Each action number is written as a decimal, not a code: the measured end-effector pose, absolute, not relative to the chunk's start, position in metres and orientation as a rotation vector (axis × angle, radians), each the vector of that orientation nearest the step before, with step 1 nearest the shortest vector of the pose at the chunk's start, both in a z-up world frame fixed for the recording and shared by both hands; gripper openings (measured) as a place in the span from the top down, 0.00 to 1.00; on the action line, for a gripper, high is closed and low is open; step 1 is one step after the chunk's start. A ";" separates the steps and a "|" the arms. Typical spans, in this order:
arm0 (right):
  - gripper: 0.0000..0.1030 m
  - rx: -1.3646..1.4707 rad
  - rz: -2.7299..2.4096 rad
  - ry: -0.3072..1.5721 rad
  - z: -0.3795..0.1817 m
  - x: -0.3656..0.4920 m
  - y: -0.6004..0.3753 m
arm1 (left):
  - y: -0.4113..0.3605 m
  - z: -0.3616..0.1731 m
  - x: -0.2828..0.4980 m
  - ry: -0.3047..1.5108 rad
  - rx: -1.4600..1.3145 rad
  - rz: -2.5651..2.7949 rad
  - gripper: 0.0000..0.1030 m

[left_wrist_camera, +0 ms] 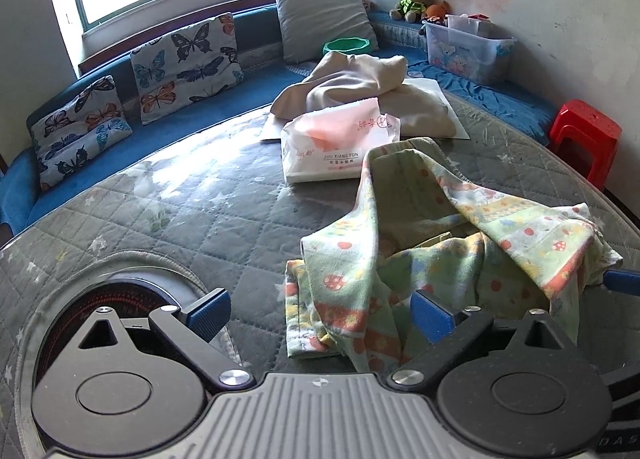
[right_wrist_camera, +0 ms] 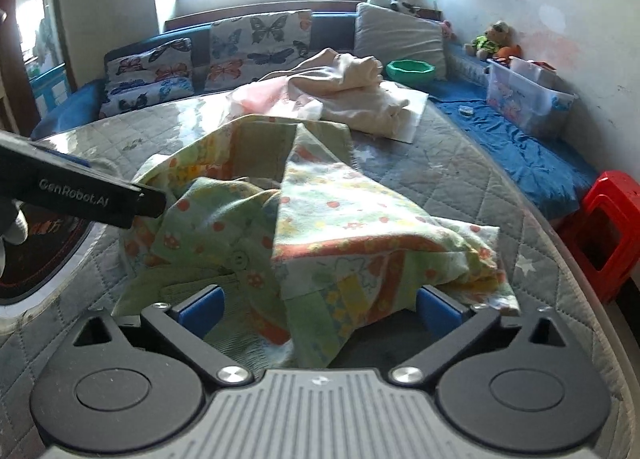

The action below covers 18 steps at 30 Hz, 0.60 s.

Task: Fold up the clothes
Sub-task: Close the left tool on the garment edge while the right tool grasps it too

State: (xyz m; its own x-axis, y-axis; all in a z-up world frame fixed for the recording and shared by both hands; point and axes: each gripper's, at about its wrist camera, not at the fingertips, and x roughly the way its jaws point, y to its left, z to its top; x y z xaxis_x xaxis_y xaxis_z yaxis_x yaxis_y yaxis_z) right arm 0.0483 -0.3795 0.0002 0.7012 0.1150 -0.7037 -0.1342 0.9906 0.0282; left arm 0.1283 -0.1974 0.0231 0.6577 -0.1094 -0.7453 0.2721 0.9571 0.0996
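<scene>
A crumpled green child's garment with a red and yellow print (left_wrist_camera: 440, 243) lies on the grey quilted table cover (left_wrist_camera: 180, 211). My left gripper (left_wrist_camera: 320, 315) is open at the garment's near left edge, with cloth lying between the blue pads (left_wrist_camera: 210, 313). In the right wrist view the same garment (right_wrist_camera: 320, 211) is heaped just ahead of my right gripper (right_wrist_camera: 320, 307), which is open with a flap of cloth hanging between the pads (right_wrist_camera: 436, 309). The left gripper's black body (right_wrist_camera: 80, 191) enters at the left.
A beige garment (left_wrist_camera: 360, 87) on a white sheet and a pink-white tissue pack (left_wrist_camera: 340, 143) lie further back. Behind are a blue bench with butterfly cushions (left_wrist_camera: 188, 59), a green bowl (left_wrist_camera: 346, 45), a clear storage box (left_wrist_camera: 468, 47) and a red stool (left_wrist_camera: 584, 135).
</scene>
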 end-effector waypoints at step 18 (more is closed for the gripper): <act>0.01 -0.128 0.076 0.778 -0.006 0.064 -0.367 | -0.197 0.013 0.152 0.858 0.208 -0.220 0.26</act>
State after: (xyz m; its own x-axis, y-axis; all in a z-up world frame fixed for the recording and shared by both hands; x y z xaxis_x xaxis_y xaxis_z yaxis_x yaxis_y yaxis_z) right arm 0.0637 -0.3673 -0.0062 0.7100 0.0209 -0.7038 -0.1155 0.9895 -0.0871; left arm 0.1515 -0.1974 0.0125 0.6340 -0.1074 -0.7659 0.2741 0.9572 0.0927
